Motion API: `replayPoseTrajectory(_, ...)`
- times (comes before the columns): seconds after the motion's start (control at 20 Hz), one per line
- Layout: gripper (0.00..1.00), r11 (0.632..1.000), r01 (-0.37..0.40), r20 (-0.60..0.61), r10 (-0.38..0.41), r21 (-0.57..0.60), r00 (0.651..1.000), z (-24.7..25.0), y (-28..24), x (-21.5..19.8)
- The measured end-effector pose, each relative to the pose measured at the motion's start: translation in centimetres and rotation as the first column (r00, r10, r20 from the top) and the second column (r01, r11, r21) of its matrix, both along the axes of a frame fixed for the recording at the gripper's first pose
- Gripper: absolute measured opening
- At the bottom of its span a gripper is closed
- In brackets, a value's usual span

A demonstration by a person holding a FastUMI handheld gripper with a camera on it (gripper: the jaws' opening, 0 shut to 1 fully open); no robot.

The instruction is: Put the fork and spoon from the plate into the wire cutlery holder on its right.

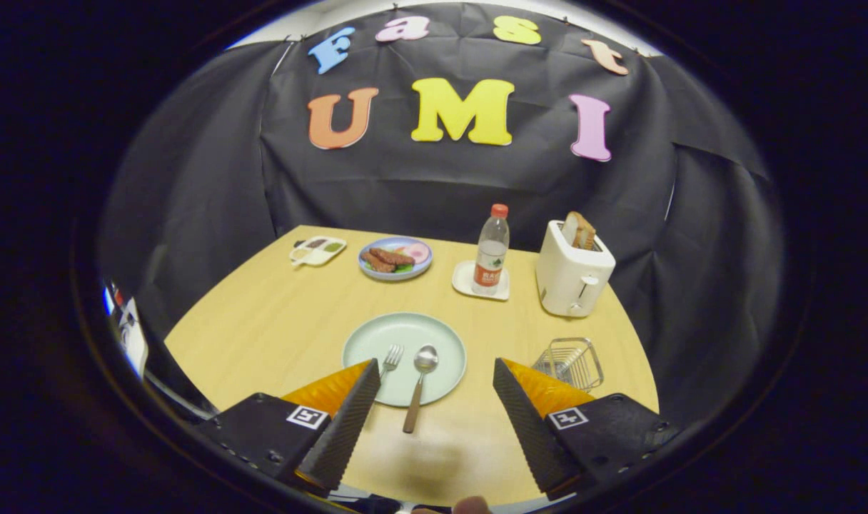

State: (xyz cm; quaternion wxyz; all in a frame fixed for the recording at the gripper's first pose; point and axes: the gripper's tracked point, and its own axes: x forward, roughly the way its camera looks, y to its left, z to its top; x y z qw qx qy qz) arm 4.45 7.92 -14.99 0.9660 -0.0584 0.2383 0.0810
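- Gripper (437,373): fingers spread wide, holding nothing, raised above the near edge of the wooden table (277,321). Ribbed inner faces on both fingers.
- Far left of table: small white divided tray (318,250), rounded corners, dark and green fillings in its compartments.
- Next to it: blue-rimmed plate of food (395,258), brown sausage-like pieces, some greens and a pink slice.
- Pale green plate (377,335): round, smooth, matte, just ahead of the fingers, mostly in the gap between them.
- Fork (392,356): metal tines on the plate, just beside the left finger tip; its handle is hidden behind that finger.
- Spoon (420,382): metal bowl on the plate, brown wooden-looking handle running back over the rim towards the gripper, between the fingers and nearer the left one.
- Clear plastic bottle (492,250), red cap, upright on a white square coaster (470,284), beyond the plate.
- White toaster (573,275), rounded box, toast slices (581,230) sticking out of the top.
- Wire cutlery holder (569,363): thin metal grid basket, right of the plate, just beyond the right finger tip, nothing in it.
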Motion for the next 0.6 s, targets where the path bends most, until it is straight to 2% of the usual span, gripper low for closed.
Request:
replayPoseTrajectory(0.25, 0.96, 0.999, 0.008, -0.147, -0.014, -0.045, 0.989, -7.0, 1.6, 3.3)
replayPoseTrajectory(0.4, 0.95, 0.999, -0.003, -0.275, -0.011, -0.050, 0.961, -10.2, 2.1, 3.9)
replayPoseTrajectory(0.6, 0.89, 0.999, 0.017, -0.403, -0.035, -0.048, 0.914, -12.8, 1.6, 2.4)
